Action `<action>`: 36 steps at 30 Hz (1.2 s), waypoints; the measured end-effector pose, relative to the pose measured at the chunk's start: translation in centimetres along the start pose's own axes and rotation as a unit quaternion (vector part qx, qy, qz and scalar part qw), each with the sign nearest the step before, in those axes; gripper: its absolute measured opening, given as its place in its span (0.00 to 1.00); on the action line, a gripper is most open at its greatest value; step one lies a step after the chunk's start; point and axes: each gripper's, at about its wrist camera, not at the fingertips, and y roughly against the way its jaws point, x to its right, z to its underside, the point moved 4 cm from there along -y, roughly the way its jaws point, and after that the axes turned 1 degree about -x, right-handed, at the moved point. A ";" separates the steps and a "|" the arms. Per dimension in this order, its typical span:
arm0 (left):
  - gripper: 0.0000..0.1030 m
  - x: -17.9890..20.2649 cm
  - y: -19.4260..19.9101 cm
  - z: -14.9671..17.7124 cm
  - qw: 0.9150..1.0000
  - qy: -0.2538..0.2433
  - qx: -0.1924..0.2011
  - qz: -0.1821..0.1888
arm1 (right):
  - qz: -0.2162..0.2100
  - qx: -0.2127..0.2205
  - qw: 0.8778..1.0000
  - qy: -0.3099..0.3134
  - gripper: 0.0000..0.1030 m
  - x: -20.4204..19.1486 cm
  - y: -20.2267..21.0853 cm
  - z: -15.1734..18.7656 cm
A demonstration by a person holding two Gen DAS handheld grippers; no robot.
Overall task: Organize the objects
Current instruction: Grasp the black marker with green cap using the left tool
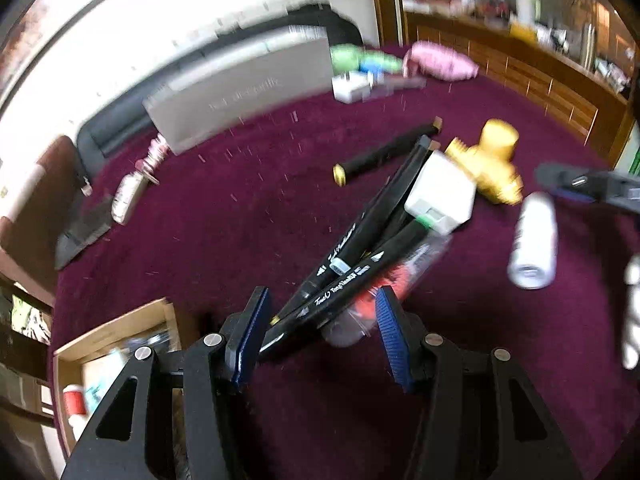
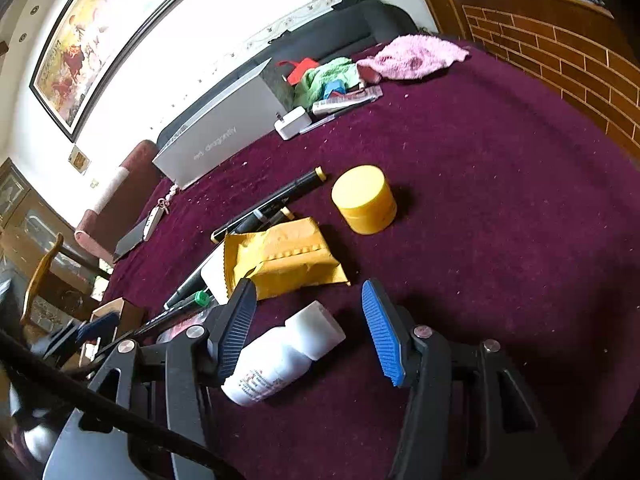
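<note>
My left gripper [image 1: 324, 328] is open over a heap of black marker pens [image 1: 360, 240] and a clear plastic pouch with red inside [image 1: 384, 300] on the maroon table; the marker ends lie between its fingers. A white box [image 1: 440, 196] rests on the markers. My right gripper [image 2: 310, 328] is open around a white pill bottle [image 2: 280, 356] lying on its side; the bottle lies against the left finger. A yellow padded packet [image 2: 280, 256] and a yellow jar [image 2: 364, 200] lie beyond it. The bottle also shows in the left wrist view [image 1: 534, 240].
A grey box [image 2: 216, 140] stands at the table's back. A white charger [image 2: 294, 122], green cloth [image 2: 324, 76] and pink cloth [image 2: 412, 56] lie behind. A keychain [image 2: 156, 216] is at left. A cardboard box [image 1: 116, 344] sits off the near-left edge. One marker [image 1: 388, 152] lies apart.
</note>
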 end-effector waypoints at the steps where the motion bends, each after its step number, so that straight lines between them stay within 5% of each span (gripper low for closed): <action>1: 0.47 -0.1 -0.7 0.1 1.000 0.011 -0.010 0.012 | 0.004 0.001 1.000 0.001 0.52 0.0 -0.1 0.0; 5: 0.46 0.5 0.2 0.9 0.986 0.069 -0.040 0.145 | 0.007 -0.001 1.000 -0.004 0.52 0.5 -0.3 -0.2; 6: 0.46 1.2 0.7 1.4 0.985 0.059 -0.042 0.153 | 0.002 -0.002 1.000 -0.009 0.52 0.6 -0.3 -0.2; 14: 0.45 1.8 -0.1 2.7 0.990 0.069 -0.047 0.116 | -0.011 -0.008 0.999 -0.032 0.52 1.3 -0.4 -0.5; 26: 0.50 3.7 0.6 3.8 0.995 0.093 0.033 0.028 | 0.001 -0.013 0.999 -0.029 0.52 1.3 -0.8 -0.3; 27: 0.47 3.7 0.6 4.0 0.995 0.092 0.031 0.025 | 0.003 -0.014 0.999 -0.032 0.52 1.5 -0.8 -0.2; 30: 0.12 3.5 1.5 4.7 0.995 0.084 0.009 0.044 | 0.003 -0.015 0.999 -0.037 0.52 1.7 -0.8 -0.2; 36: 0.12 2.6 3.6 7.9 0.992 0.108 -0.020 0.058 | 0.000 -0.014 0.999 -0.044 0.52 1.9 -0.7 -0.3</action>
